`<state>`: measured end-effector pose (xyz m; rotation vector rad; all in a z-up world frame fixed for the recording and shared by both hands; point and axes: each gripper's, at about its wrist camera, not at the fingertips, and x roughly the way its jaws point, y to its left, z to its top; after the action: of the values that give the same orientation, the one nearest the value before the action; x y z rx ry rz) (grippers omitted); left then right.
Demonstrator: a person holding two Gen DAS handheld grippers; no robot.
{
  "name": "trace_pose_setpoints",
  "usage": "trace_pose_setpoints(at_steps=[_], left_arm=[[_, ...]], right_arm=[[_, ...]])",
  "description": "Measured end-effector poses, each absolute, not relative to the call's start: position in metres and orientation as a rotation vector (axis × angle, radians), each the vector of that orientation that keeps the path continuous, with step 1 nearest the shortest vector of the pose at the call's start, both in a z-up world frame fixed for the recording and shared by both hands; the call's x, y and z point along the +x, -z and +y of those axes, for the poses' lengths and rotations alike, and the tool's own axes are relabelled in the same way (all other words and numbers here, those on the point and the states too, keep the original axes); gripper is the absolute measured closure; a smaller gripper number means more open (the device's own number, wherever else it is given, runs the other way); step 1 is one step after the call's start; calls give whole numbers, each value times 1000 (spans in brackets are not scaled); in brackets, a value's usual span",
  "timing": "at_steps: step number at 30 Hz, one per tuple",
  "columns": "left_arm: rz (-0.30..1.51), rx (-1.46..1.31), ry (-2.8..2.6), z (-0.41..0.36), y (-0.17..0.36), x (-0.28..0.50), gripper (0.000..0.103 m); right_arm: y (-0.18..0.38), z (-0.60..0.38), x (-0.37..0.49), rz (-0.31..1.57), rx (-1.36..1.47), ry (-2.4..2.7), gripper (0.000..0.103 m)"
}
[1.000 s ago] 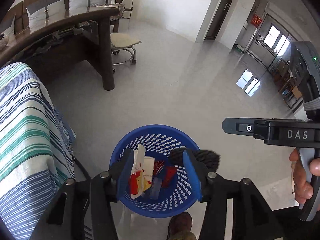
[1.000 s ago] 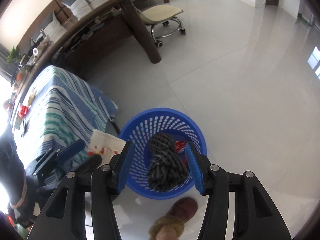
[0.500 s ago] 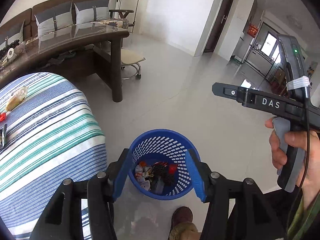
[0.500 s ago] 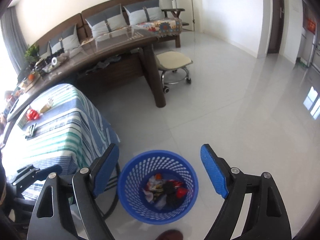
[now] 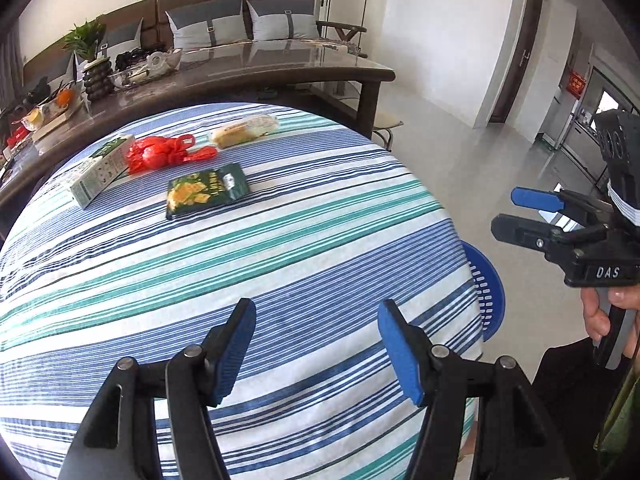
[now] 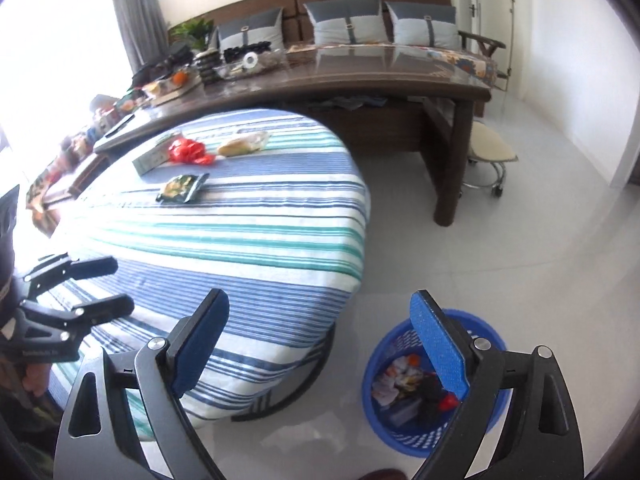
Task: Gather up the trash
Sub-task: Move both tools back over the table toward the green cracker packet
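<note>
A round blue plastic basket (image 6: 434, 394) with slotted walls stands on the glossy floor just beside the table's right edge; crumpled wrappers, something black and a red scrap lie inside it. The left gripper (image 5: 316, 346) hovers above the striped tablecloth (image 5: 280, 248), its blue ribbed pads wide apart and holding nothing. The right gripper (image 6: 320, 344) is over the table's near corner and the basket, jaws likewise spread and empty; "DAS" is printed on its black body. On the far left of the cloth lie a flat dark green snack packet (image 5: 207, 189), a crumpled red plastic bag (image 5: 166, 153), a green-and-white carton (image 5: 102, 170) and a clear-wrapped bread (image 5: 245, 130).
</note>
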<state>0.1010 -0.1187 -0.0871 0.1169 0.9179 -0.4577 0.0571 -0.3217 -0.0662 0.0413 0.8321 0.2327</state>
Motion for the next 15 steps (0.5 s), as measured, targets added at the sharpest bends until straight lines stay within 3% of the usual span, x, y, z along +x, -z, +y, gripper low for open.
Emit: trace_pose_setpoints(at_steps=[8,15], left_arm=[[920,203,497,-63,93,159,38],[831,293,596,-64,77,225,38]], right_arm=[[104,-219,51,929,-99,-476,8],[120,-185,48,944,-200,-535,8]])
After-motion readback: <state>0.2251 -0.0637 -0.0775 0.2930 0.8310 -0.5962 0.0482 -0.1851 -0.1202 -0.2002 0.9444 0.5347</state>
